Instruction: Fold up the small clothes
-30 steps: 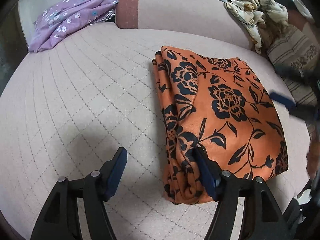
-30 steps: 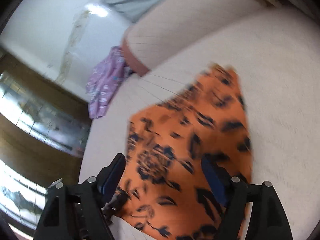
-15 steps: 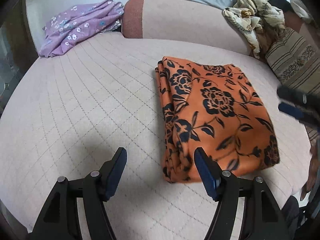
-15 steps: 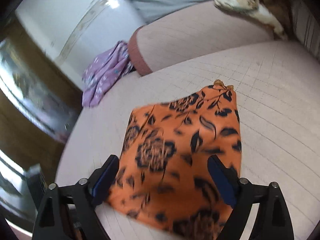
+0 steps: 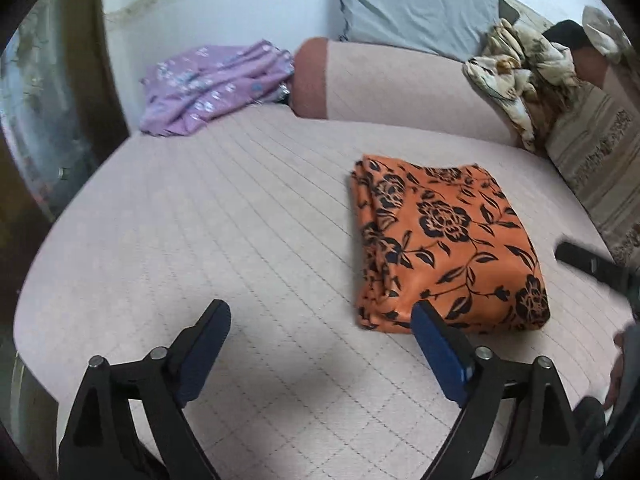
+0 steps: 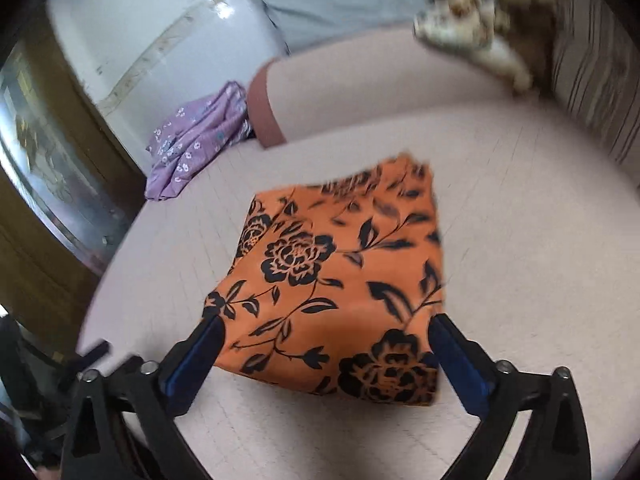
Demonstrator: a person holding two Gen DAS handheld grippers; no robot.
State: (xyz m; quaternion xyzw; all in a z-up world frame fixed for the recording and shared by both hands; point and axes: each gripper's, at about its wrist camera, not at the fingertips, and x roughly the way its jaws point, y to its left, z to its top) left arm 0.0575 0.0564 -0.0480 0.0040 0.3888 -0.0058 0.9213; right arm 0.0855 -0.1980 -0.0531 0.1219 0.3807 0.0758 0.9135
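Note:
An orange cloth with black flowers (image 5: pixel 444 248) lies folded into a neat rectangle on the pink quilted cushion (image 5: pixel 224 216). It also shows in the right wrist view (image 6: pixel 336 280). My left gripper (image 5: pixel 320 340) is open and empty, just short of the cloth's near left corner. My right gripper (image 6: pixel 324 356) is open and empty above the cloth's near edge, its jaws apart on either side of it without touching. One finger of the right gripper (image 5: pixel 588 266) shows at the right edge of the left wrist view.
A crumpled purple floral garment (image 5: pixel 212 88) lies at the cushion's back left, also in the right wrist view (image 6: pixel 196 140). A beige patterned cloth (image 5: pixel 516 76) is heaped on the bolster (image 5: pixel 400 80) at the back right. A striped cushion (image 5: pixel 600 168) stands at right.
Both grippers have pulled back from the folded orange cloth, which now looks smaller and farther. The cloth has not moved.

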